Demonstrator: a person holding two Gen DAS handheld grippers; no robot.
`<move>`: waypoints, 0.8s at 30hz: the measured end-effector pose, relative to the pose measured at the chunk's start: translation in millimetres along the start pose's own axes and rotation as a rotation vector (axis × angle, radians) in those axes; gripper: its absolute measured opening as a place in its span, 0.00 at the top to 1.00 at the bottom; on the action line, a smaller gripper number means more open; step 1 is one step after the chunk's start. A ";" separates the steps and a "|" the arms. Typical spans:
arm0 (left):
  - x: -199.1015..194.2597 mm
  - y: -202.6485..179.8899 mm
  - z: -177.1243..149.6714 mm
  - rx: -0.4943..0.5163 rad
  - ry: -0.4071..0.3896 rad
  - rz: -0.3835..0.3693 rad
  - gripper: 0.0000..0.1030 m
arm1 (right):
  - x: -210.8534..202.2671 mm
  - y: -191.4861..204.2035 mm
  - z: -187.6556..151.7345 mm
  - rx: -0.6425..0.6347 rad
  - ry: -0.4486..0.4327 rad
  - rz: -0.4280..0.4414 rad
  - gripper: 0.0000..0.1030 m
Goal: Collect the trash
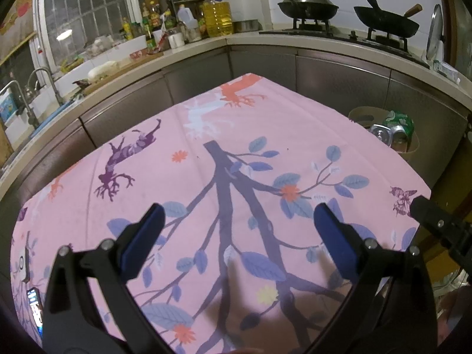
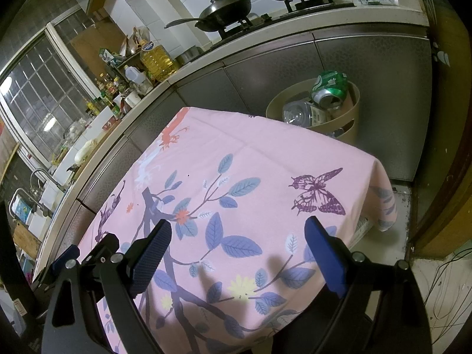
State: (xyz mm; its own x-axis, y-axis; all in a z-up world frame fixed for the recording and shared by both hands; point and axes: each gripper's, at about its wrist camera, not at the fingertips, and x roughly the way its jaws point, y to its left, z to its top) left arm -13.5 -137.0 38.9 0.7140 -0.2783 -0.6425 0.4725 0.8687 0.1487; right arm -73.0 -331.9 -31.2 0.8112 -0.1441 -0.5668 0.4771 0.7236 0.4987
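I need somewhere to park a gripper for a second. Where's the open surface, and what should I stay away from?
The pink tablecloth is bare ahead of both open grippers, left gripper and right gripper, from its far edge by the cabinets to the butterfly print. Crowded: the beige bin past the far right corner, full of cans and bottles, and the counter's bottle cluster.

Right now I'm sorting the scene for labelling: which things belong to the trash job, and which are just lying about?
Job:
- beige bin
- green can
- clear plastic bottle
- left gripper, right gripper, jaws open

Lying about:
- woks
- oil jug
- pink tablecloth
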 end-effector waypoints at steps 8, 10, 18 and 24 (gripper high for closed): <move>3.2 3.8 -0.8 -0.003 0.003 0.007 0.06 | 0.1 0.5 0.0 0.000 0.001 0.000 0.15; 3.5 4.0 -0.2 -0.001 0.003 0.008 0.06 | -0.1 1.0 0.3 0.000 0.001 0.000 0.15; 3.5 7.0 -0.9 0.004 0.011 0.012 0.06 | -0.7 1.4 -0.9 0.000 -0.001 -0.001 0.15; 6.1 9.4 0.7 -0.007 0.028 0.014 0.06 | -0.7 1.9 -0.8 0.000 0.001 -0.002 0.15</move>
State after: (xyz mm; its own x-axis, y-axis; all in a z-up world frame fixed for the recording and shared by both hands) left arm -4.4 -130.8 37.0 0.7058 -0.2550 -0.6610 0.4590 0.8753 0.1525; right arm -72.9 -329.9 -30.4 0.8100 -0.1444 -0.5684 0.4784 0.7233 0.4979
